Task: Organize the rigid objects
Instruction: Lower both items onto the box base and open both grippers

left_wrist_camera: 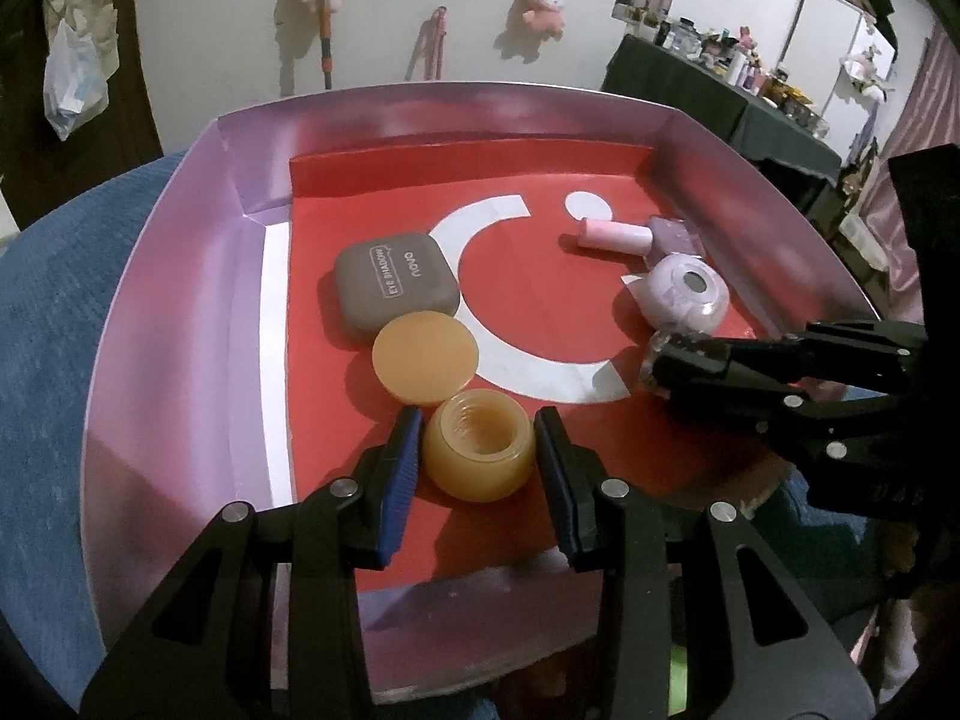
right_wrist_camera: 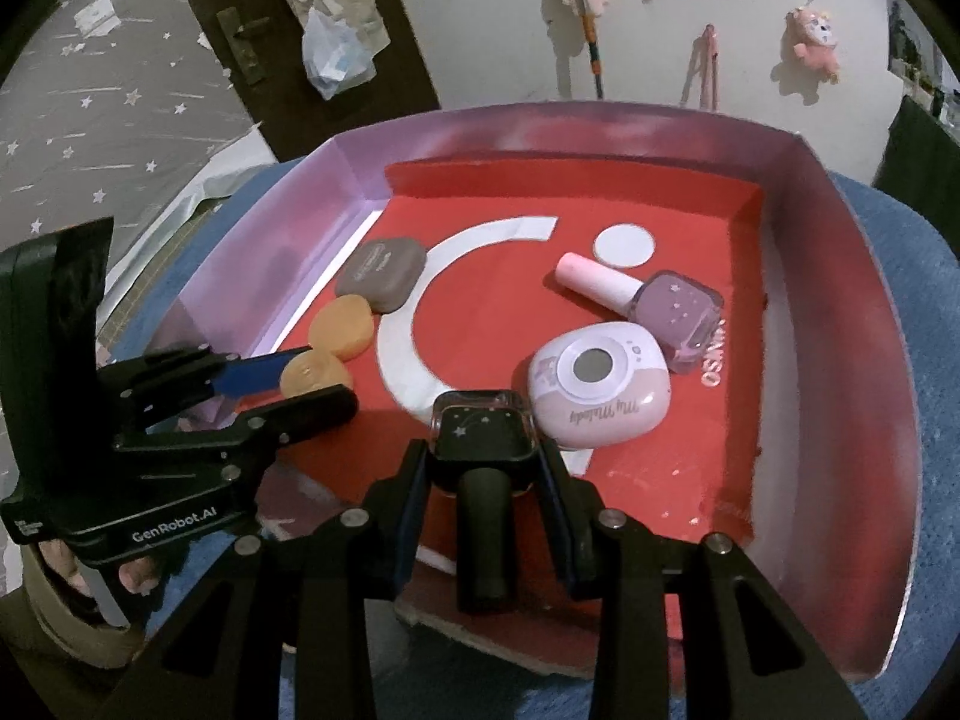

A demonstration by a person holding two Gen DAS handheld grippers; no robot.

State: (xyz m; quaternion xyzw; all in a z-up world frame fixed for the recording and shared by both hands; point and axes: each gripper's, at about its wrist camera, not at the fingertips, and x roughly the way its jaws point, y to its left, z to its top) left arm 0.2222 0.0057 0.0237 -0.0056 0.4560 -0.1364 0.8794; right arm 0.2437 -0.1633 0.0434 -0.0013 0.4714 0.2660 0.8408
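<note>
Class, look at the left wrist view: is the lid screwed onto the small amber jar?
No. The amber jar stands open between the left gripper's fingers, and its round lid lies beside it in the tray.

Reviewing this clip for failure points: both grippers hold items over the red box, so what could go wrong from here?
1. The left gripper pinches the round, lidless amber jar by its curved sides; it could slip or roll out.
2. The amber lid lies just ahead, so setting the jar down may knock it.
3. The right gripper holds the black nail polish bottle near the white compact; lowering could bump it.
</note>
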